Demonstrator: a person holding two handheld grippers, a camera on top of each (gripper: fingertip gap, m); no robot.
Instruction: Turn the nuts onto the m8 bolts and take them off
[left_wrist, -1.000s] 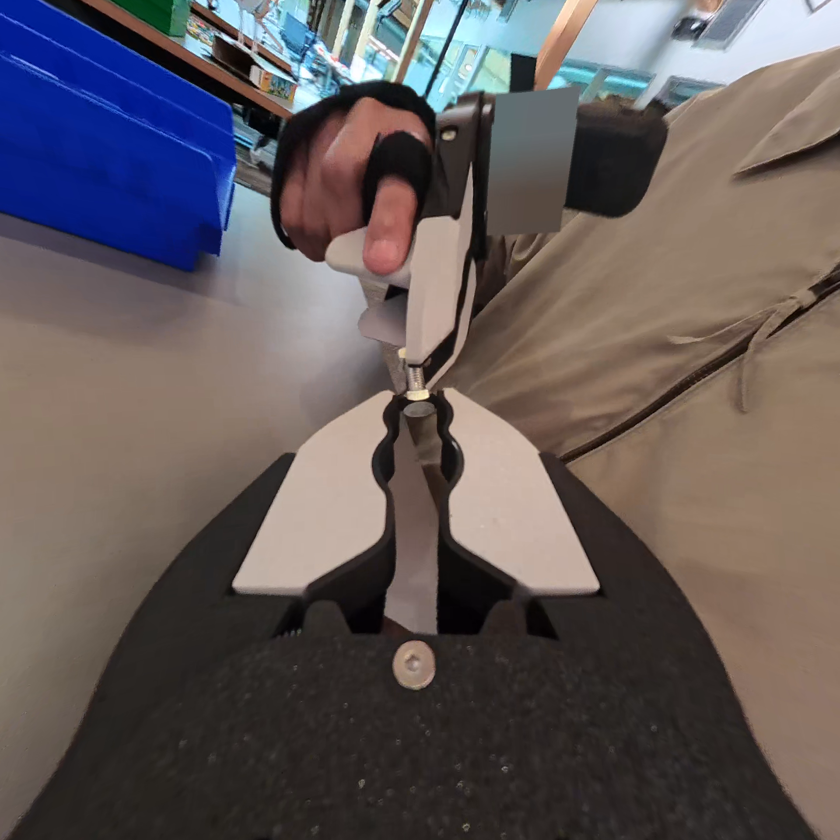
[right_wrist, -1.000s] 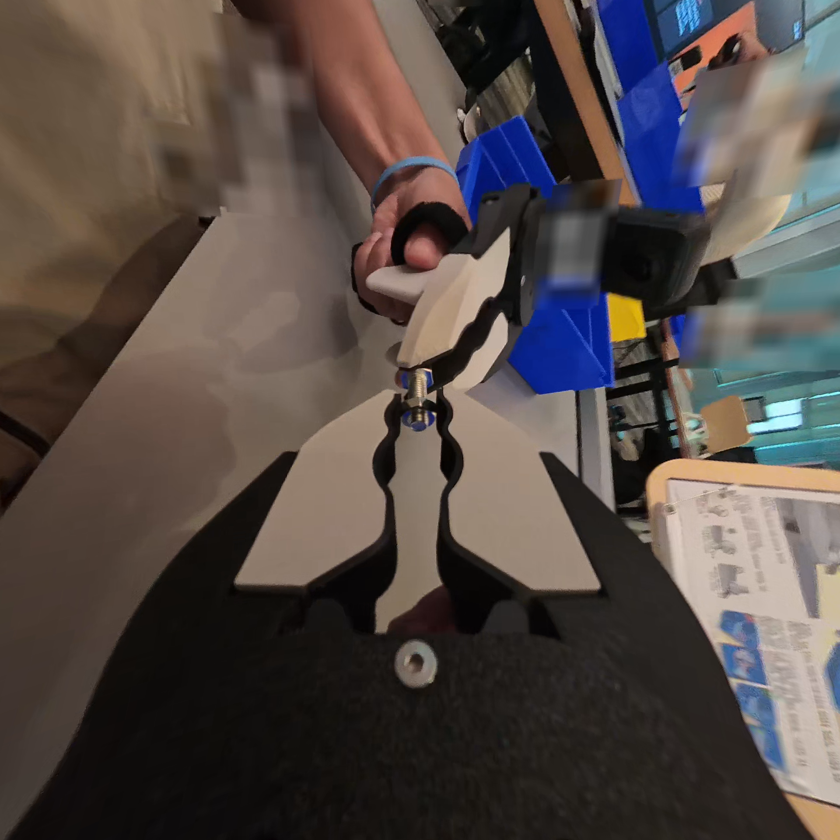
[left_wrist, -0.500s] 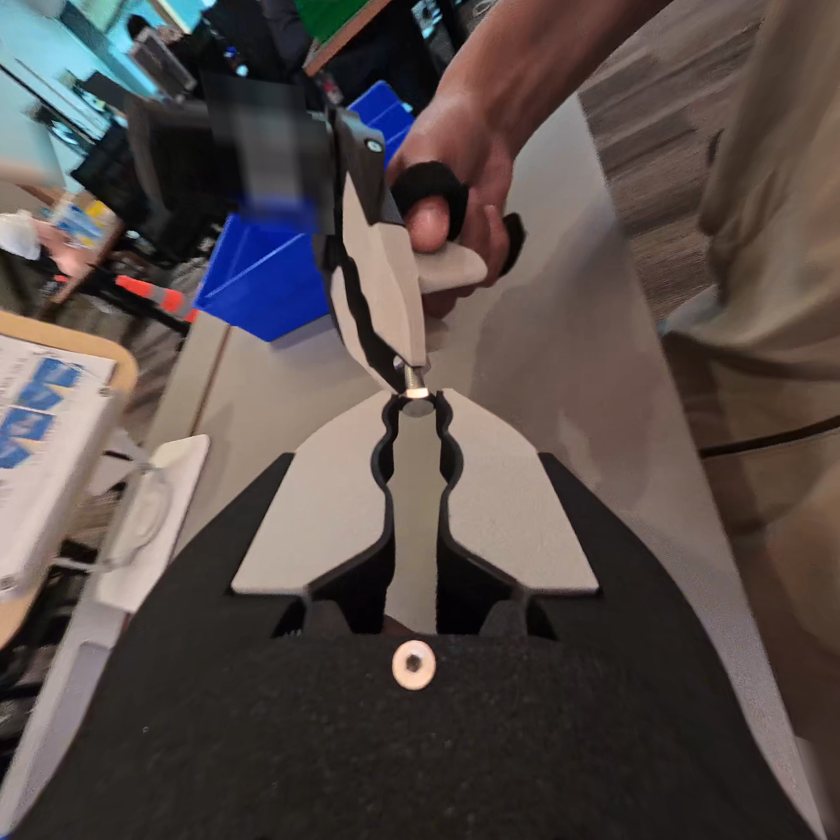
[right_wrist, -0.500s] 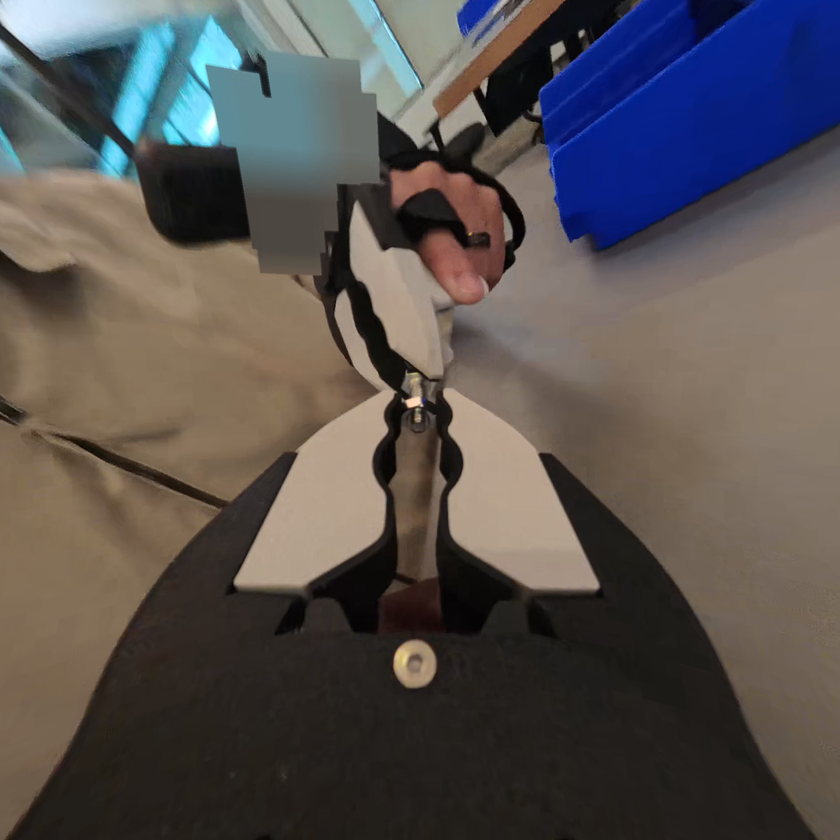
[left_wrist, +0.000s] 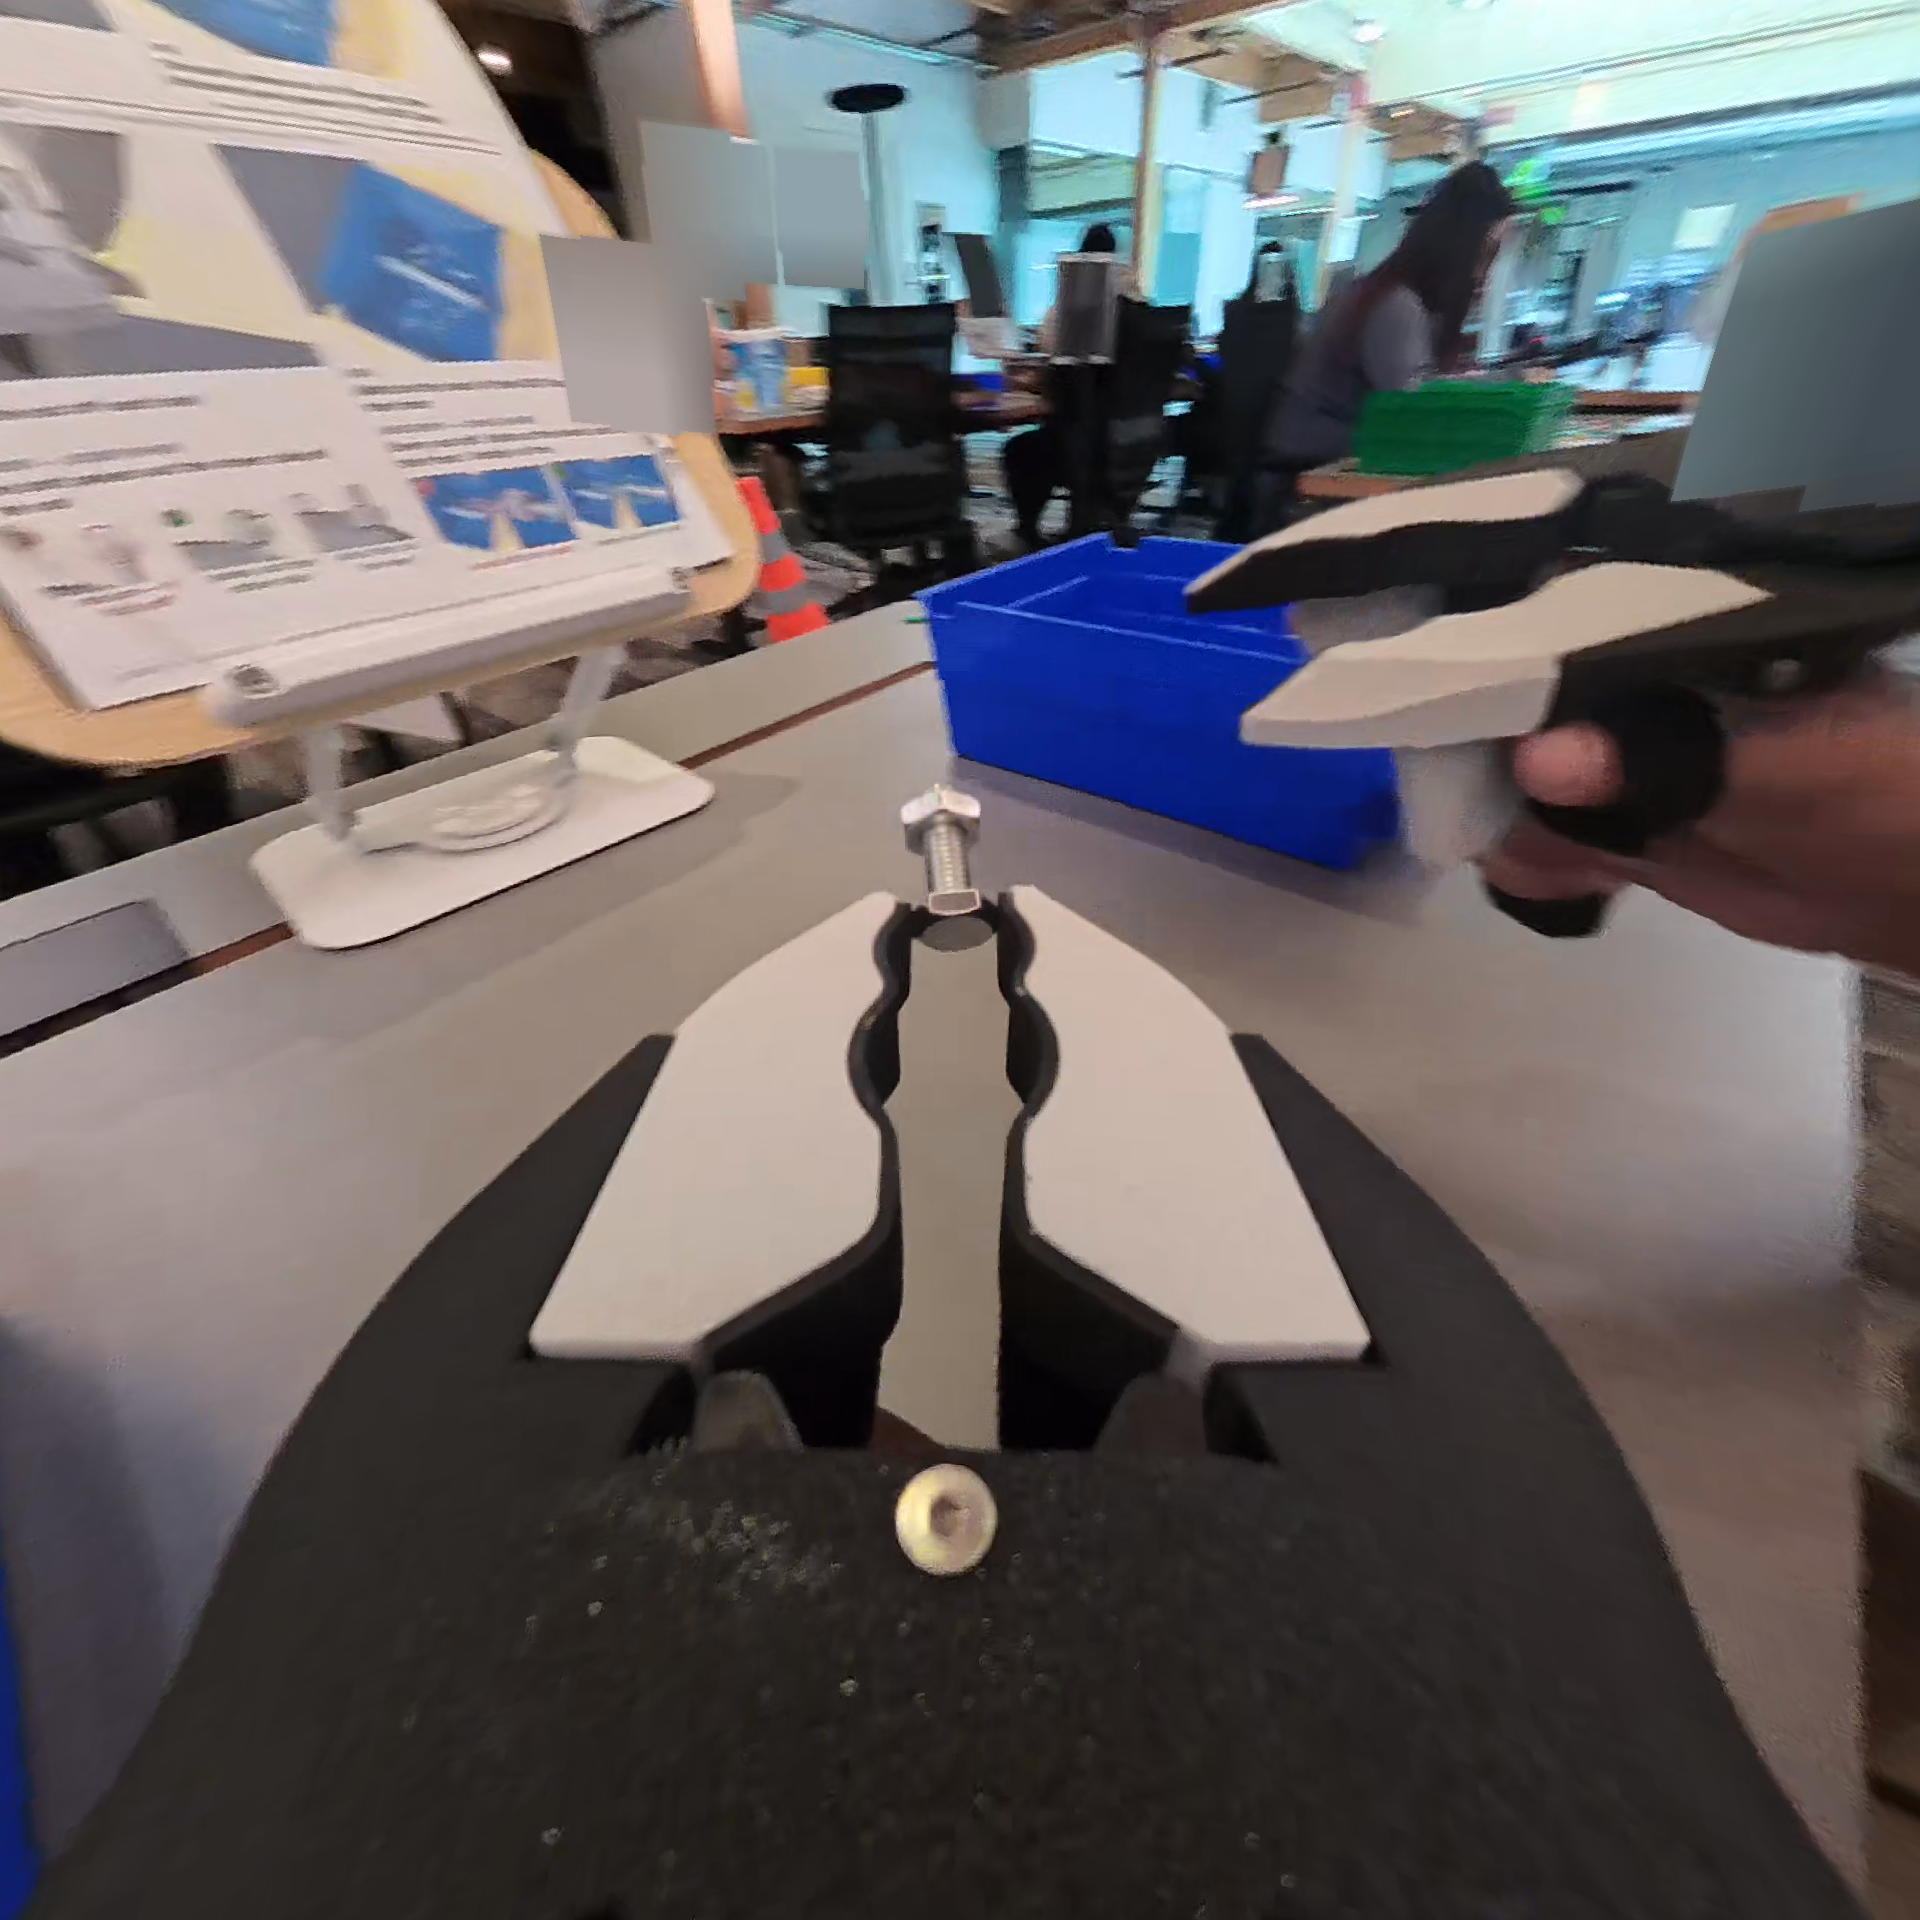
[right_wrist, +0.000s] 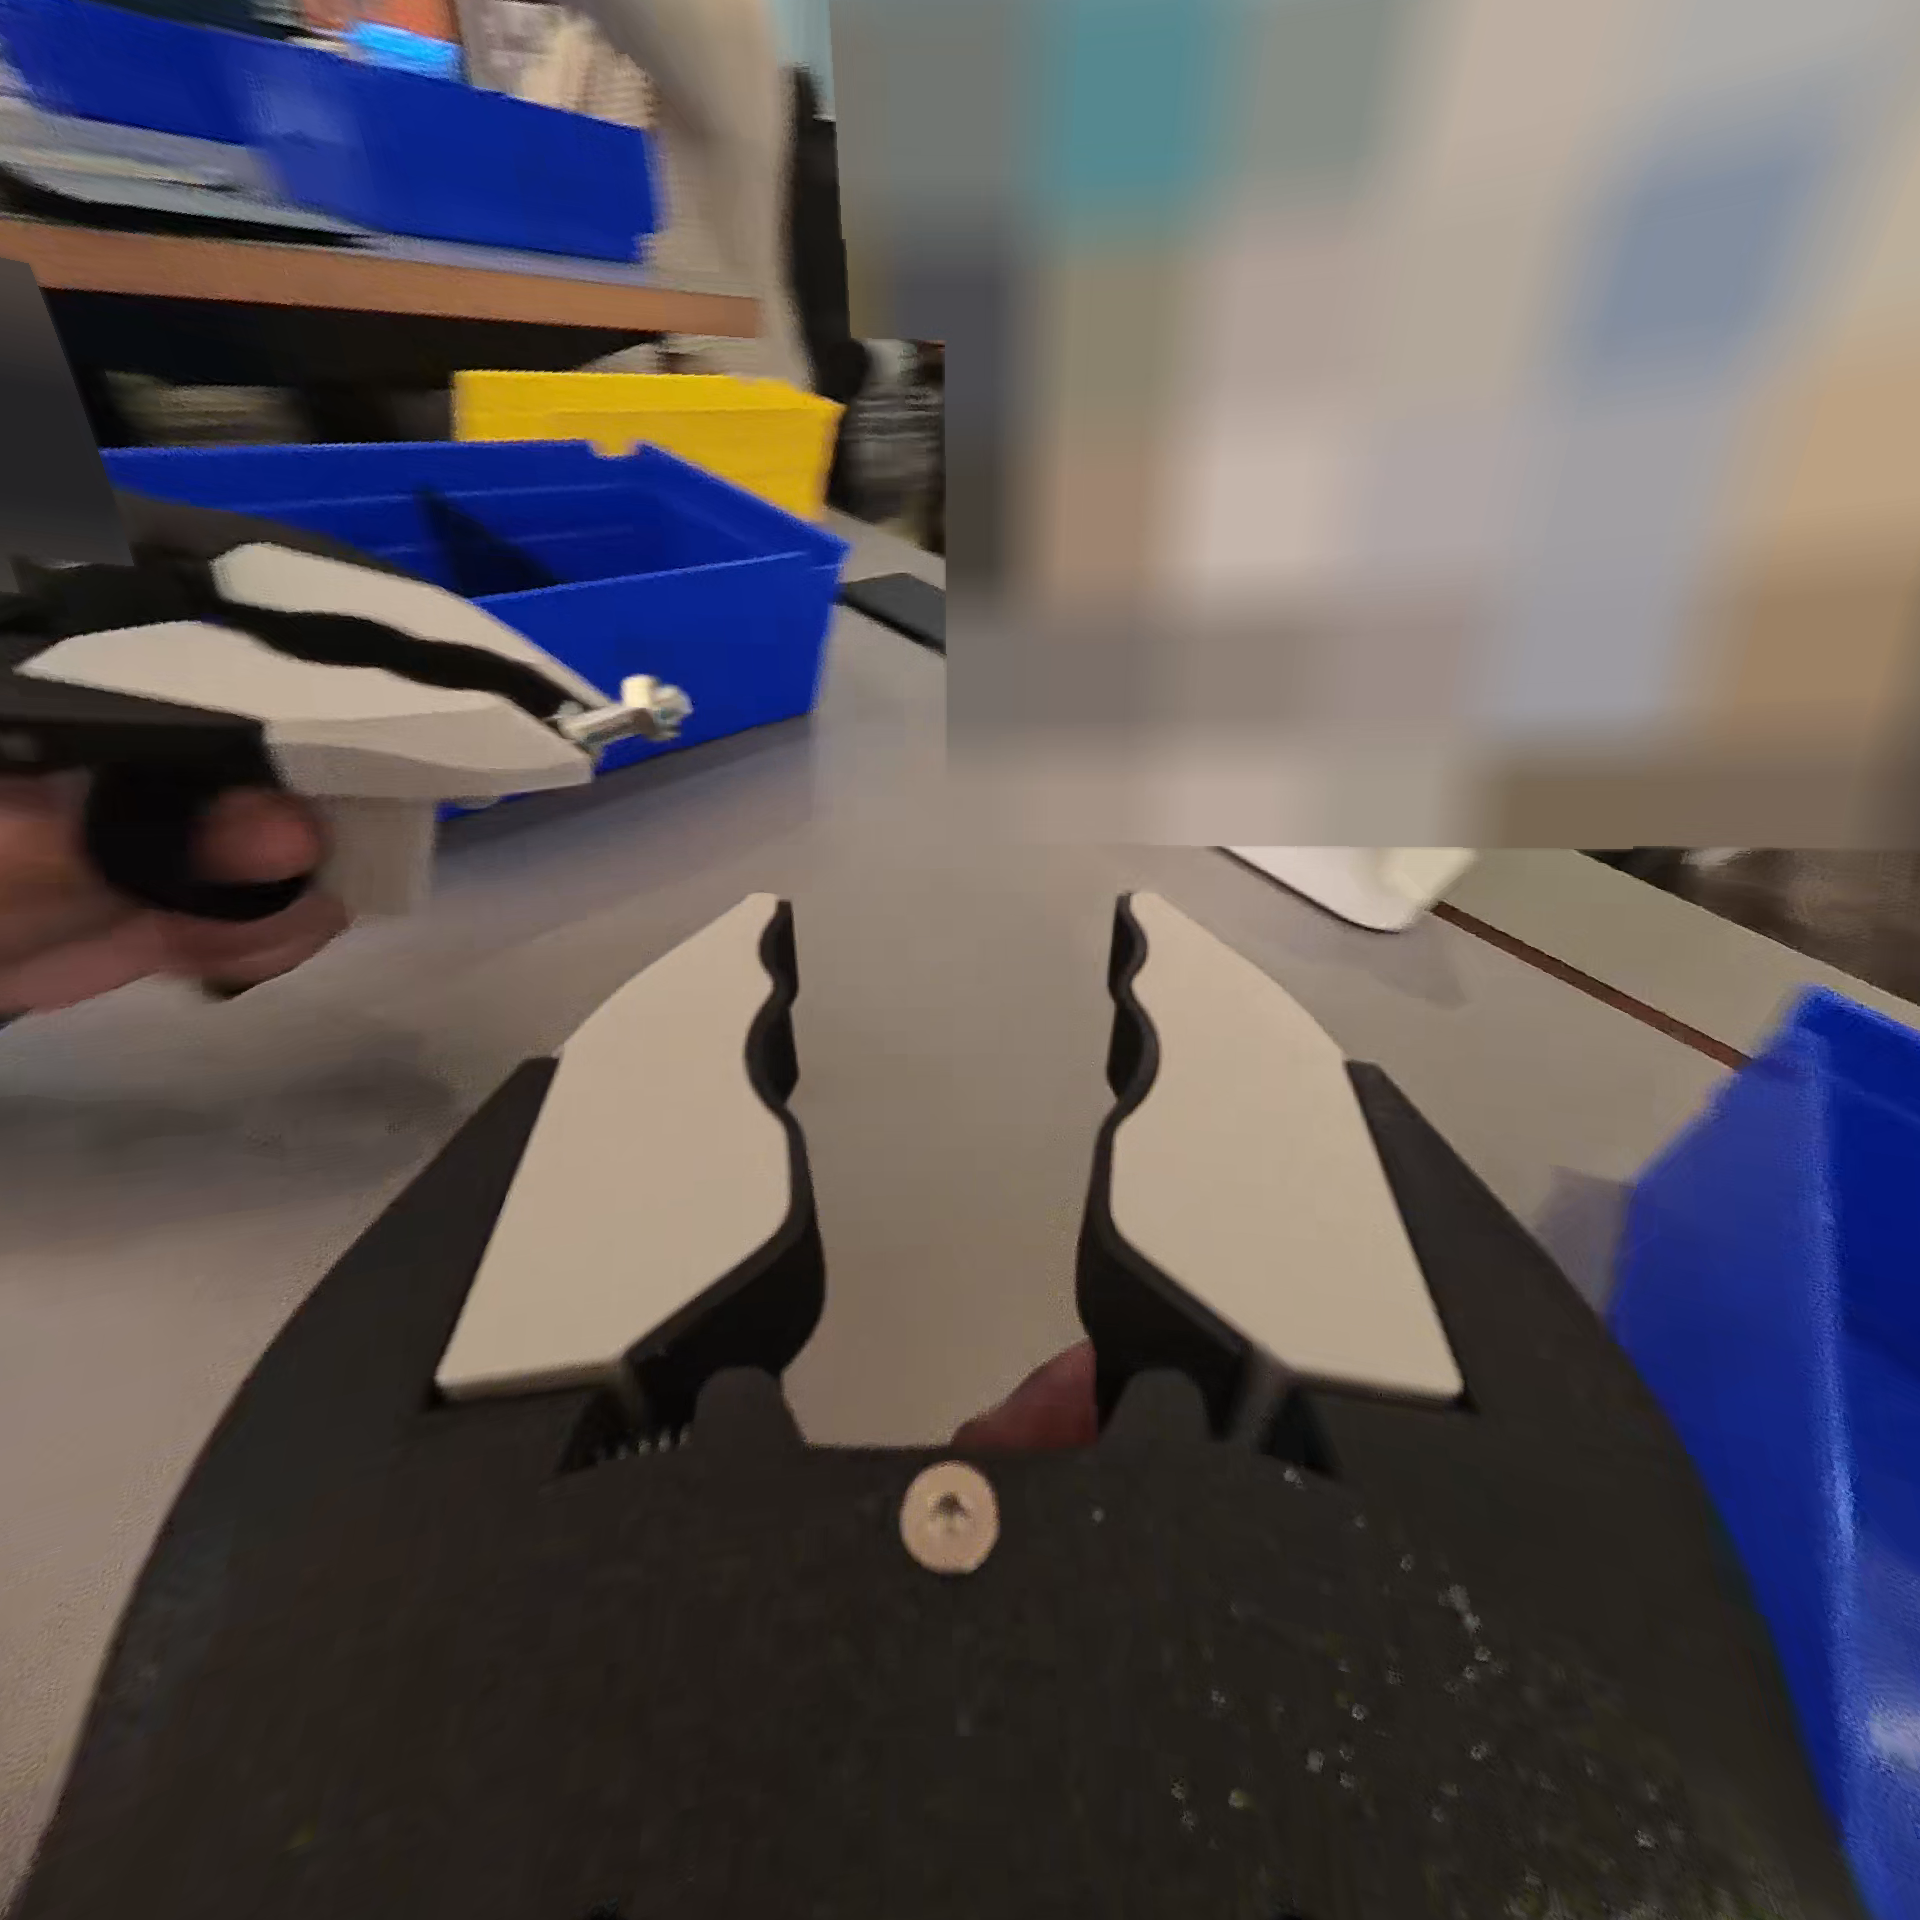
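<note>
L gripper (left_wrist: 951, 920) is clamping tight on one end of the m8 bolt (left_wrist: 943, 854) — fingertips pinching that end, shank sticking out past the tips, out over the grey worktop (left_wrist: 312, 1091) and clear of it. A nut (left_wrist: 939, 808) is sitting at the far end of the thread, away from the tips. From the right wrist view the same bolt (right_wrist: 621, 715) is poking out sideways from the L gripper (right_wrist: 566, 740), w/ the nut (right_wrist: 649, 698) on the free end.

R gripper (right_wrist: 948, 914) is standing wide open, holding nothing, fingers (right_wrist: 665, 1122) well apart w/ bare worktop (right_wrist: 935, 1091) between them. In the left wrist view the R gripper (left_wrist: 1221, 665) is hovering to the right of the bolt, apart from it, fingers spread, a hand (left_wrist: 1714, 821) wrapping its grip.

A blue bin (left_wrist: 1132, 696) is sitting toward the far edge of the worktop, behind the bolt. A board w/ printed sheets (left_wrist: 312, 416) on a white stand is standing at the far left corner. Another blue bin (right_wrist: 1787, 1299) is showing at the right edge — right wrist view only, blurred. A yellow bin (right_wrist: 644, 426) is sitting beyond the worktop, behind the first blue bin (right_wrist: 623, 582).
</note>
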